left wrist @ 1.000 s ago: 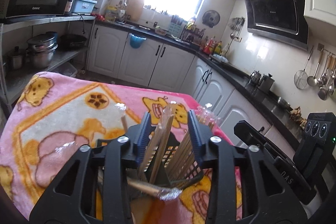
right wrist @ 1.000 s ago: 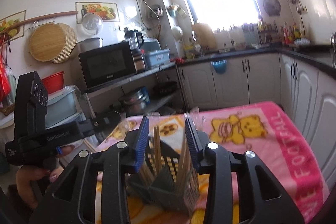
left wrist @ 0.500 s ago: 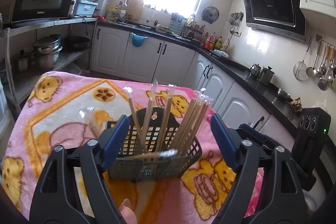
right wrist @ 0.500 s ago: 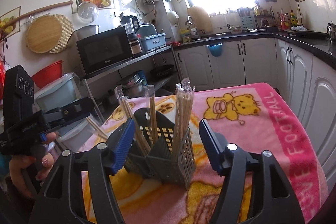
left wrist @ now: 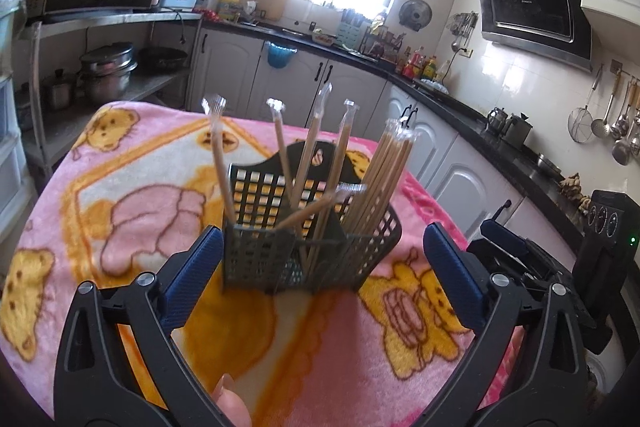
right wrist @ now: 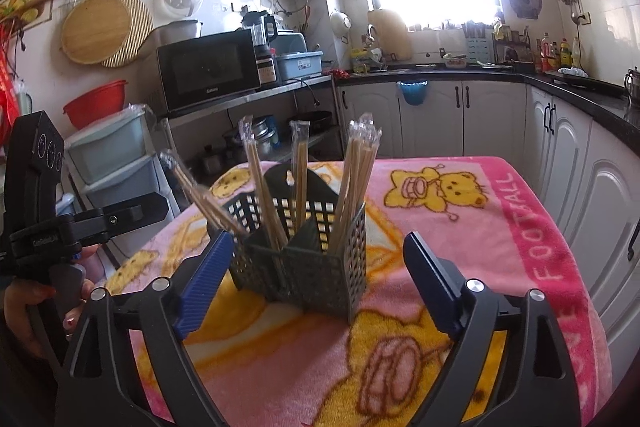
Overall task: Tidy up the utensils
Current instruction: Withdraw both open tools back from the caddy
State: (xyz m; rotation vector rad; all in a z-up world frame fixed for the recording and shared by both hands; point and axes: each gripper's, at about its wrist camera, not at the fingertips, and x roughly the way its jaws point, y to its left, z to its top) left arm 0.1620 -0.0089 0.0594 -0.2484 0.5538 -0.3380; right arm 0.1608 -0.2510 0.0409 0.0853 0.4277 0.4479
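Observation:
A dark mesh utensil basket (left wrist: 256, 259) (right wrist: 320, 275) stands upright on a pink bear-print blanket (left wrist: 140, 187) (right wrist: 500, 247). Several plastic-wrapped wooden chopsticks (left wrist: 380, 183) (right wrist: 356, 179) stand in its compartments, some of them leaning. My left gripper (left wrist: 320, 239) faces the basket with its jaws opening wide, and its blue pads stand clear of the basket's sides. My right gripper (right wrist: 319, 243) faces it from another side, its jaws also opening, and touches nothing. No chopstick is held.
A hand (right wrist: 24, 307) holds the left tool at the left edge of the right wrist view. White cabinets (right wrist: 560, 155) run along the table's right side. A metal shelf with a microwave (right wrist: 208, 75) and plastic drawers (right wrist: 112, 163) stands behind the table.
Both pairs of jaws have spread from narrow to wide and drawn back from the basket. The chopsticks that stood between the pads now stand free in it.

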